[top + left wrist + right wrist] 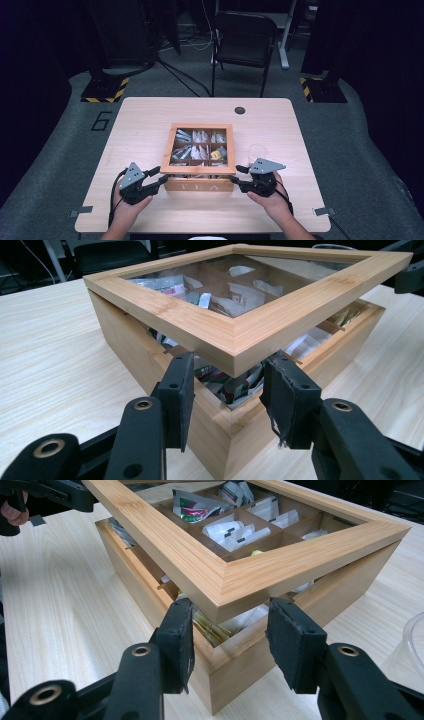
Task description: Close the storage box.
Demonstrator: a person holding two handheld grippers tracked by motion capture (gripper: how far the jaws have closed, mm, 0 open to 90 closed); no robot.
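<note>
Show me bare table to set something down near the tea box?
Free: wide strip left of the tea box to the table edge, and the band behind it. Crowded: right side holds a clear cup; grippers flank the front corners.

I find the tea box (199,172) occupying the table (145,120) centre, its glazed lid (235,335) raised into a narrow wedge-shaped gap at the near corners; tea sachets (235,385) crowd that gap. My left gripper (156,178) and right gripper (239,177) flank the front corners, with bare tabletop outboard of each. A clear cup (257,152) stands just right of the box, narrowing that side. Left and far table areas offer free passage.
</note>
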